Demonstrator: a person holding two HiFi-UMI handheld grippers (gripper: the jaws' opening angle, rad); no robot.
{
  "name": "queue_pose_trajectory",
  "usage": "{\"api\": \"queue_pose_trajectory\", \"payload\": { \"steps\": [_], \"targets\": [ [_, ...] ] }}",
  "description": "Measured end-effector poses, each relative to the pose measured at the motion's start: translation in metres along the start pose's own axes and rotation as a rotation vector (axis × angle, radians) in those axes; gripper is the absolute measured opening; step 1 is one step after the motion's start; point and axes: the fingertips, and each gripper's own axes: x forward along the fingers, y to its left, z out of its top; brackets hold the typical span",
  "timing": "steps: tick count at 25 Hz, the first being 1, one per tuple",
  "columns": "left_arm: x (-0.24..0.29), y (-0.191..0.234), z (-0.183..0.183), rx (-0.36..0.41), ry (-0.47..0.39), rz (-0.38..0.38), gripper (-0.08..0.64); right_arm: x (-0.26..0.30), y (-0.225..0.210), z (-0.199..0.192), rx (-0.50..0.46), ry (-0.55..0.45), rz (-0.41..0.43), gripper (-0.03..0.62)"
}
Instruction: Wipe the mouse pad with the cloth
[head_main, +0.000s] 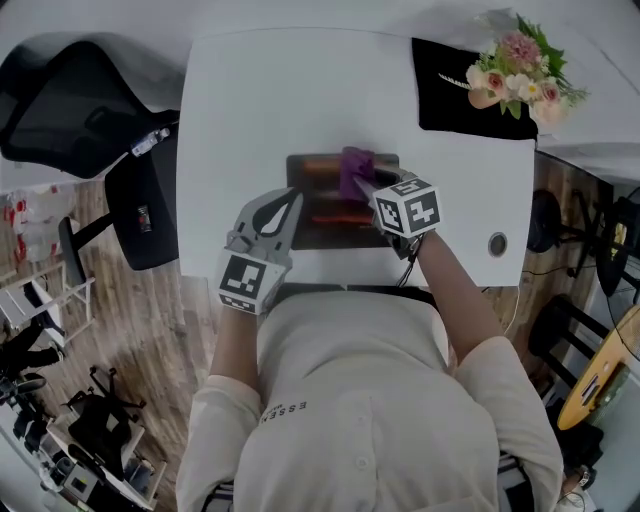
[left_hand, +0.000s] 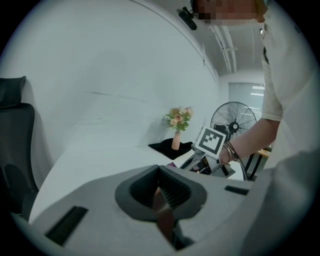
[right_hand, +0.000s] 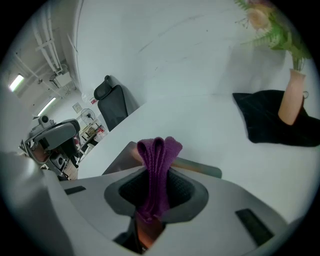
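Firmly pinching a folded purple cloth (right_hand: 157, 155) in the right hand-held gripper (right_hand: 152, 197), jaws clamped on the fabric, a looped fold poking out past the tips. Holding that cloth over the far part of the dark mouse pad (head_main: 322, 228), around the middle of its far edge; hard to say whether pressed down on it or just above. Lying flat on the white table (head_main: 250, 100), that pad, close to the near edge and straight in front of the person's torso. Resting the left hand-held gripper (head_main: 292, 203) at the pad's left edge, touching or just above it, cannot tell which. Jaws drawn together there, nothing held, only a thin slit with a sliver of brownish pad showing through. Further back, at the table's right corner: a vase of flowers (head_main: 518, 68) standing on a black mat (head_main: 450, 95). Off the table's left side, a black office chair (head_main: 60, 100) on wood flooring (head_main: 195, 330).
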Motion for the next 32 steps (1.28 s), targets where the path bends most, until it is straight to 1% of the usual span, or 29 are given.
{"api": "queue_pose_trajectory", "payload": {
  "steps": [3,10,19,22,24,26,29,32],
  "targets": [
    [0.007,-0.013,0.004,0.004,0.003,-0.012,0.002,-0.012,-0.018,-0.006,0.021,0.003,-0.026,0.094],
    [0.016,-0.036,0.014,0.028,-0.001,-0.028,0.002,-0.035,-0.051,-0.019,0.033,0.015,-0.081,0.094],
    [0.013,-0.043,0.012,0.011,0.003,-0.006,0.002,-0.053,-0.076,-0.029,0.043,0.027,-0.125,0.094],
    [0.010,-0.042,0.010,0.002,0.002,0.004,0.002,-0.059,-0.081,-0.031,0.037,0.045,-0.157,0.094],
    [0.009,-0.040,0.010,-0.001,-0.002,0.009,0.002,-0.063,-0.081,-0.029,0.014,0.057,-0.175,0.094],
    [0.005,-0.038,0.011,-0.003,-0.009,0.011,0.002,-0.068,-0.074,-0.023,-0.017,0.057,-0.175,0.094],
    [-0.001,-0.032,0.012,0.000,-0.019,0.013,0.002,-0.071,-0.051,-0.011,-0.046,0.035,-0.137,0.094],
    [-0.012,-0.020,0.012,0.002,-0.025,0.020,0.002,-0.067,-0.018,-0.002,-0.068,0.023,-0.093,0.094]
  ]
}}
